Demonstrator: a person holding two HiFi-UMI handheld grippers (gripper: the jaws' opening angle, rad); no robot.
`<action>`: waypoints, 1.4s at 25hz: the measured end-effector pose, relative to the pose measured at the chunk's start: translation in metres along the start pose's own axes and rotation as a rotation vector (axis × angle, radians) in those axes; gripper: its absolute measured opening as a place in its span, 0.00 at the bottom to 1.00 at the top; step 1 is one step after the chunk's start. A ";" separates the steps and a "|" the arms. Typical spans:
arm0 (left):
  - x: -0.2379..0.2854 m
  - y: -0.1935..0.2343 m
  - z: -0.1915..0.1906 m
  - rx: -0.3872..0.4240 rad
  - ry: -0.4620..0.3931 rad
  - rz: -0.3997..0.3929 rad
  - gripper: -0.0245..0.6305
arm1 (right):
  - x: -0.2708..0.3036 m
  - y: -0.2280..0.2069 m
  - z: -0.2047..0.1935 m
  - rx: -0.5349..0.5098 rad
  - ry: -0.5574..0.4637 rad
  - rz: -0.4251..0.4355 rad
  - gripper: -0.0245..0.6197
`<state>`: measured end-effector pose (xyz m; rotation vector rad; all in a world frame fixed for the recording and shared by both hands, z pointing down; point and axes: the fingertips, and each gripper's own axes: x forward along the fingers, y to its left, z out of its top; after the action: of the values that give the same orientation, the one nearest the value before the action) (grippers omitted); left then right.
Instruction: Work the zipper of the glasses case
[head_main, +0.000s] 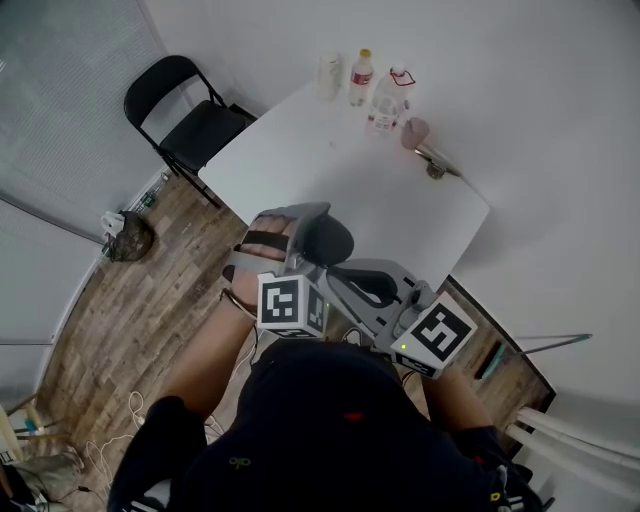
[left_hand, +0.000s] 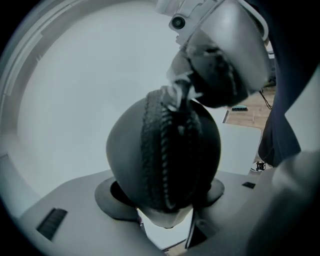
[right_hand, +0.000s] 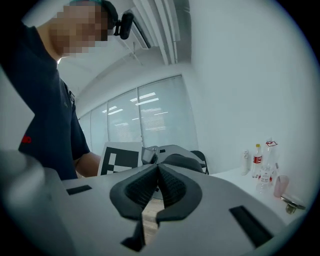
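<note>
A black oval glasses case (head_main: 333, 240) is clamped end-on between the jaws of my left gripper (head_main: 308, 232), above the near corner of the white table. In the left gripper view the case (left_hand: 130, 150) fills the middle, and its braided zipper (left_hand: 165, 150) runs up over the top. My right gripper (left_hand: 181, 94) comes in from the upper right and is shut on the silver zipper pull (left_hand: 175, 92) at the top of the case. In the right gripper view the right gripper (right_hand: 157, 167) shows its pads pressed together. The pull itself is hidden there.
The white table (head_main: 330, 160) carries two bottles (head_main: 361, 77) (head_main: 385, 100), a white cup (head_main: 329, 75), a pink cup (head_main: 415, 132) and a metal object (head_main: 437, 160) along its far edge. A black folding chair (head_main: 190, 120) stands at the left on wood floor.
</note>
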<state>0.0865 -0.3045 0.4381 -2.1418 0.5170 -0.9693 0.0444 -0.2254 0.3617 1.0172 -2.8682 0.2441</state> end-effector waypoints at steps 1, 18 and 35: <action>0.000 0.000 0.000 -0.002 0.001 -0.002 0.46 | 0.001 0.000 -0.001 0.003 0.003 0.002 0.07; -0.039 0.052 0.004 -0.655 -0.281 0.094 0.46 | -0.053 -0.071 0.032 -0.037 -0.205 -0.319 0.07; -0.102 0.113 -0.030 -0.952 -0.444 0.238 0.46 | -0.158 -0.154 0.037 -0.068 -0.252 -0.783 0.07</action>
<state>-0.0086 -0.3316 0.3181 -2.8980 1.1214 -0.0480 0.2634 -0.2524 0.3227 2.1511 -2.3795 -0.0490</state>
